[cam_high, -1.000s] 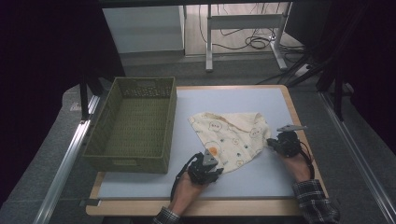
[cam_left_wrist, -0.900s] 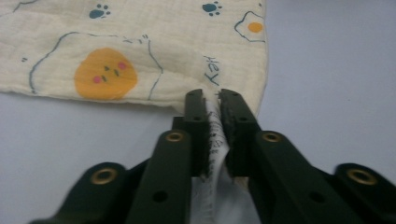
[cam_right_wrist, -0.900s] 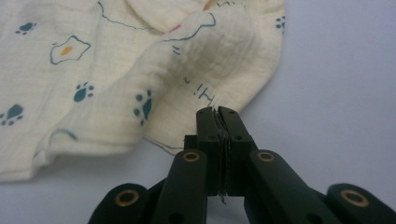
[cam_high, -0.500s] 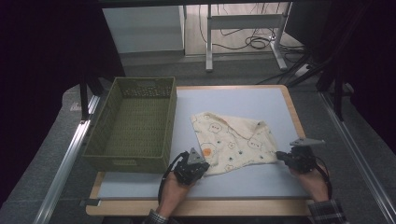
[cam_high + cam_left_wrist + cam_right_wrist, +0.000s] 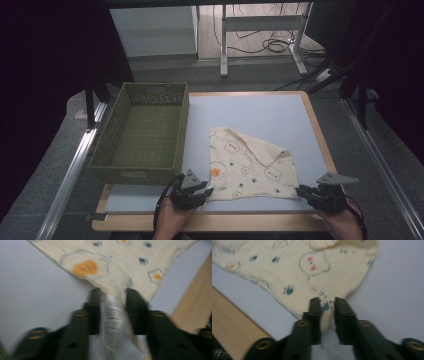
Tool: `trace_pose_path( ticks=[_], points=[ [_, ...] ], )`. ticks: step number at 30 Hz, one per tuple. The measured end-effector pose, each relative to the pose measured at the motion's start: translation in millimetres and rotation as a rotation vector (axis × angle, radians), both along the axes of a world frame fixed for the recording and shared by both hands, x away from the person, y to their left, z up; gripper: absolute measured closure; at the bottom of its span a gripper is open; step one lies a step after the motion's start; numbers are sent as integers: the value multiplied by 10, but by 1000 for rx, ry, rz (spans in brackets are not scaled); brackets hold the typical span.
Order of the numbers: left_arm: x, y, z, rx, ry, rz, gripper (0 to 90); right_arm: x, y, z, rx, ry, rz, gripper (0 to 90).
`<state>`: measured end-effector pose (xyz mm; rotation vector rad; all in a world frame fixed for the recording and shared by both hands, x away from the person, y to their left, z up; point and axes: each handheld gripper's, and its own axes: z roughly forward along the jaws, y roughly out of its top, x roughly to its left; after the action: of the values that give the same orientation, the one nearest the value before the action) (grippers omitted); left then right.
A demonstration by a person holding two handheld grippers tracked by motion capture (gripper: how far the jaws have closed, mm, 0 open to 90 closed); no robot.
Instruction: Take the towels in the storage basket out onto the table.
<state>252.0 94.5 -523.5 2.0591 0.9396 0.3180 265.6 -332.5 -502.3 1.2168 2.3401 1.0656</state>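
Gripping the near corners of the patterned cloth [image 5: 250, 165], the left gripper [image 5: 200, 192] and the right gripper [image 5: 305, 191] are held at the table's [image 5: 260, 110] front edge, each with its jaws pinched on fabric. The cloth is spread flat on the blue surface between them, its far right corner folded over. Further left, a green basket [image 5: 145, 172] is set beside the cloth.

I hold both tools low at the near edge of the worktop [image 5: 260, 222], well apart. My left tool [image 5: 205, 191] points right with its jaws partly closed; my right tool [image 5: 300, 190] points left, jaws nearly together.
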Motion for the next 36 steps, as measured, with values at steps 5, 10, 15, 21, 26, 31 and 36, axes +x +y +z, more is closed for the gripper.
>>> trace_pose_path(
  ticks=[5, 10, 15, 21, 26, 31, 36],
  points=[
    [110, -109, -19, 31, -24, 41, 335, 289, 152, 146, 38, -29, 22, 671],
    [168, -188, -123, 89, -34, 49, 276, 655, 514, 98, 36, -35, 82, 664],
    [196, -180, -213, 128, -31, 57, 220, 902, 815, -27, -14, -39, 125, 607],
    [214, -150, -243, 88, -12, 66, 197, 1040, 963, -174, -120, -62, 130, 612],
    [216, -144, -250, 80, -8, 68, 196, 1038, 989, -199, -153, -85, 128, 828],
    [217, -142, -251, 79, -6, 67, 196, 1095, 1018, -85, -219, -100, 118, 865],
    [231, -143, -244, 84, 0, 66, 189, 1480, 871, 365, -204, -207, -1, 812]
  ],
)
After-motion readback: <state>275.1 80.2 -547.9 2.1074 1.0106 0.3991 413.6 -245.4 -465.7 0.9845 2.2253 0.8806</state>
